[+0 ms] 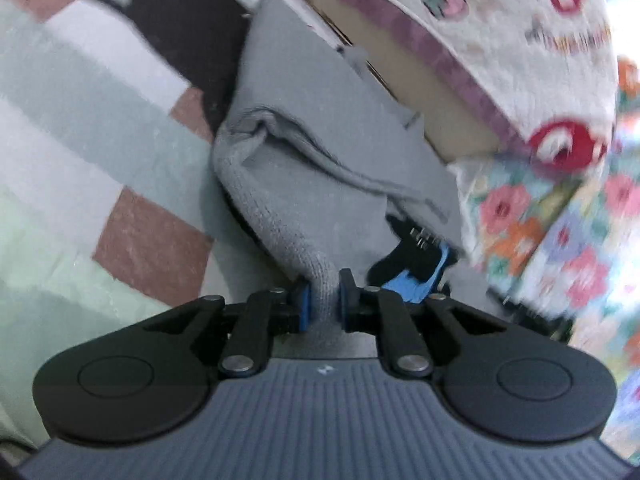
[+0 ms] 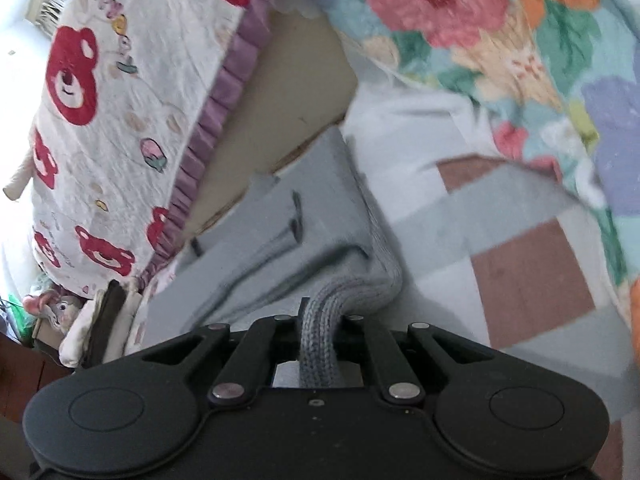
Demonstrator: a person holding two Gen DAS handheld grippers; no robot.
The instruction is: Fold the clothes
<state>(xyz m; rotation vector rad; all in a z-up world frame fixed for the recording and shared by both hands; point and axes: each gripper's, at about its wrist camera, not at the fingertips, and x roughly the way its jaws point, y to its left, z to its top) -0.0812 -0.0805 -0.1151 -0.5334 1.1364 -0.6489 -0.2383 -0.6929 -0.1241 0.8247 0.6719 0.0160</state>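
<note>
On the bed, L tool & R tool are both pinching grey knit sweater by ribbed hem, prob. soft, floppy, stretchy w/ some weight.

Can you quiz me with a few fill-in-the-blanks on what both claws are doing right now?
1. The left claw is shut on the grey ____.
2. The right claw grips the sweater by its ____ edge.
3. The bedsheet under it is checked in white, grey and ____.
4. The white blanket is printed with red ____.

Missing words: sweater; ribbed; brown; bears
</note>
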